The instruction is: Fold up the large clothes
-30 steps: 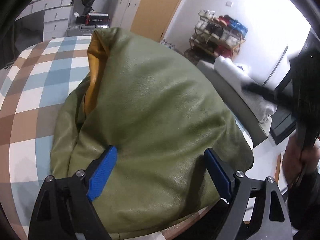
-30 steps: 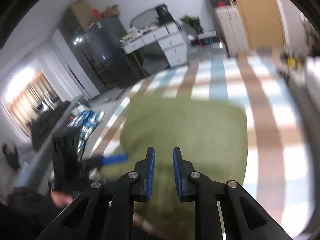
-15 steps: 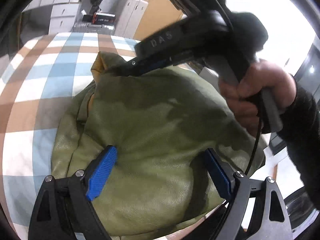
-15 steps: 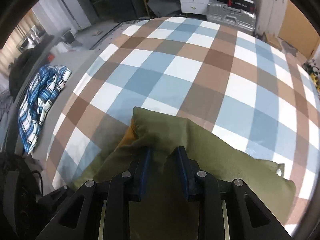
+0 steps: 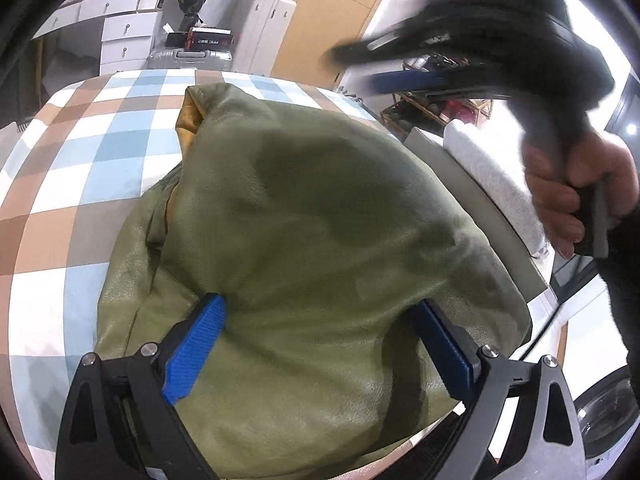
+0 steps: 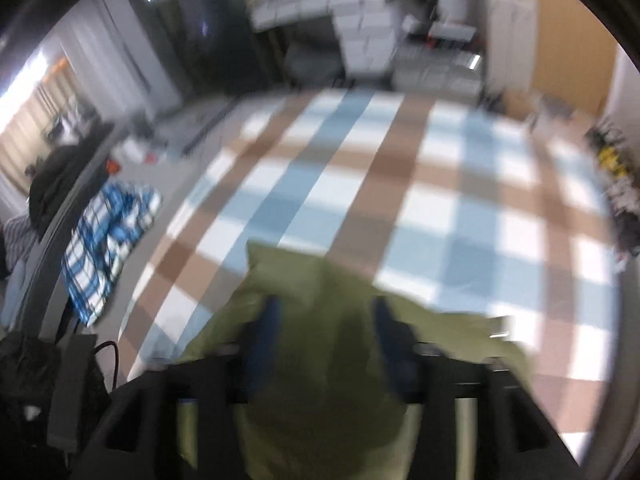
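Observation:
An olive green jacket (image 5: 320, 208) lies folded in a thick bundle on the checked bed cover (image 5: 80, 160), with its orange lining (image 5: 188, 116) showing at the far left corner. My left gripper (image 5: 320, 332) straddles the near end of the jacket, its jaws wide and still opening, the fabric bulging between the blue pads (image 5: 196, 344). My right gripper (image 5: 356, 68) hangs blurred above the jacket's far right side, held by a hand (image 5: 568, 192). In the right wrist view the right gripper (image 6: 326, 320) is blurred; its jaws are opening over the jacket (image 6: 320, 380) and grip nothing.
A blue plaid shirt (image 6: 108, 240) lies on a grey surface left of the bed. White drawers (image 5: 124, 36) and a silver suitcase (image 5: 188, 58) stand beyond the bed's far end. A rolled white towel (image 5: 492, 172), a shoe rack (image 5: 432, 104) and a washing machine (image 5: 608, 412) are on the right.
The right gripper swept over the jacket to its far corner with jaws nearly shut, then spread them and drew back. The left gripper stayed put, its jaws a little wider.

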